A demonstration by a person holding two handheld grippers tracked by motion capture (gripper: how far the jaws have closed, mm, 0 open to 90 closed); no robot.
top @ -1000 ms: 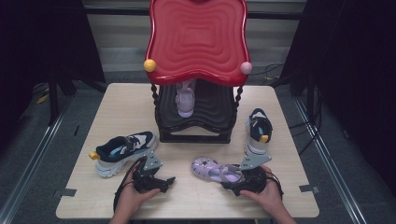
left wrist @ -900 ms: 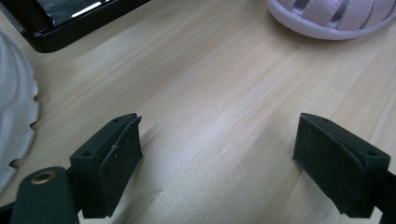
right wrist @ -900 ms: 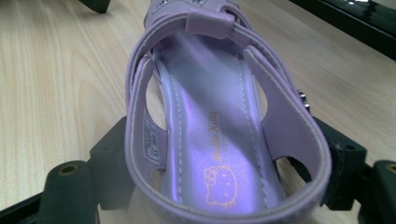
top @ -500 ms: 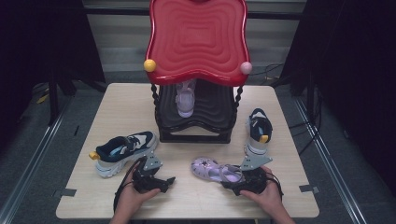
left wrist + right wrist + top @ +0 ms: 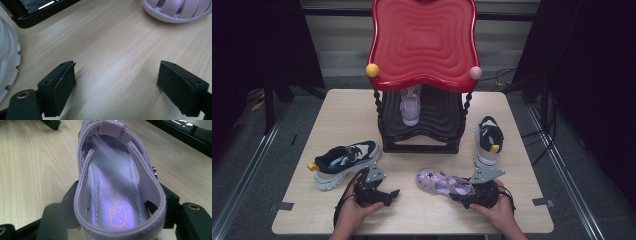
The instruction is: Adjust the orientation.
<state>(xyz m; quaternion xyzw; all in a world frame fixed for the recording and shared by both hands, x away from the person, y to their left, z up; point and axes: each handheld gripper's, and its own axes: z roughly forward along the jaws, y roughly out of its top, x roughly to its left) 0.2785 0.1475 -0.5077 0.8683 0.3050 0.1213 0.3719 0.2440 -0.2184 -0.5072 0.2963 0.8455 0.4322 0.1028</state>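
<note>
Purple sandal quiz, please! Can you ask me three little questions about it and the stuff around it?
1. True or false: the purple sandal lies on the table.
2. Which tool has the sandal's heel between its jaws: A, the left tool, or B, the right tool?
3. How many shoes sit in the black rack?

Key: 1 true. 2 B; its jaws have just been closing on the heel. 3 one, a pale shoe.

Even overhead light brightens the table (image 5: 337, 115) against dark surroundings, glare streaks the glossy black rack (image 5: 37, 10), close views blur.
</note>
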